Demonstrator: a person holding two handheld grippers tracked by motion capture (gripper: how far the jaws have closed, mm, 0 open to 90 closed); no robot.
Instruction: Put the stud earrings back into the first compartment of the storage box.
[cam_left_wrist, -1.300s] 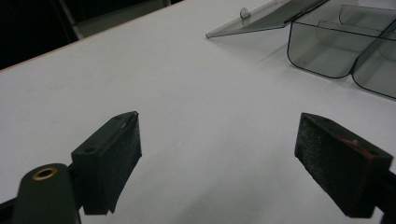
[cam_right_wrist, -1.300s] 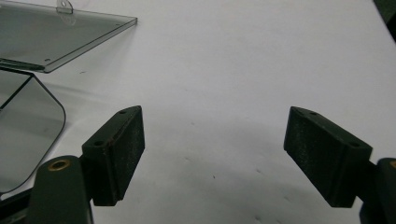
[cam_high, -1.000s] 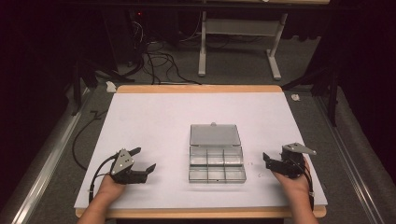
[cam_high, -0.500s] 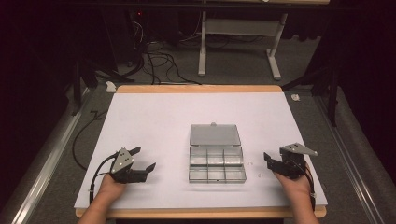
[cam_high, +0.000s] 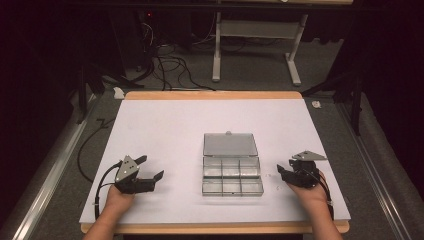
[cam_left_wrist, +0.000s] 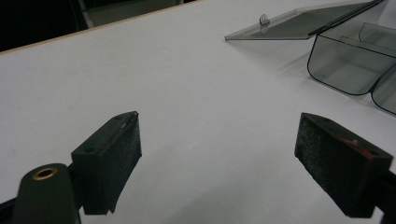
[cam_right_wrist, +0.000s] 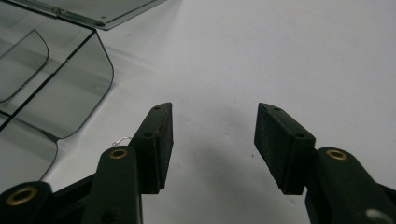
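Note:
A clear plastic compartment box (cam_high: 232, 179) sits near the middle of the white table, its lid (cam_high: 230, 144) folded open and lying flat on the far side. Its compartments look empty. My left gripper (cam_high: 151, 167) rests left of the box, open, with nothing between its jaws. In the left gripper view my left gripper (cam_left_wrist: 219, 128) points past the box (cam_left_wrist: 345, 63) and lid (cam_left_wrist: 299, 23). My right gripper (cam_high: 281, 172) rests right of the box, open and empty. In the right gripper view a tiny wire hook (cam_right_wrist: 122, 139) lies beside my right gripper (cam_right_wrist: 212, 116), near the box (cam_right_wrist: 60, 88).
The white table top (cam_high: 170, 125) has a wooden rim (cam_high: 212, 95) at the far edge. Beyond it stand a white metal frame (cam_high: 255, 30) and cables (cam_high: 170, 67) on the dark floor. Each gripper's cable trails toward the near edge.

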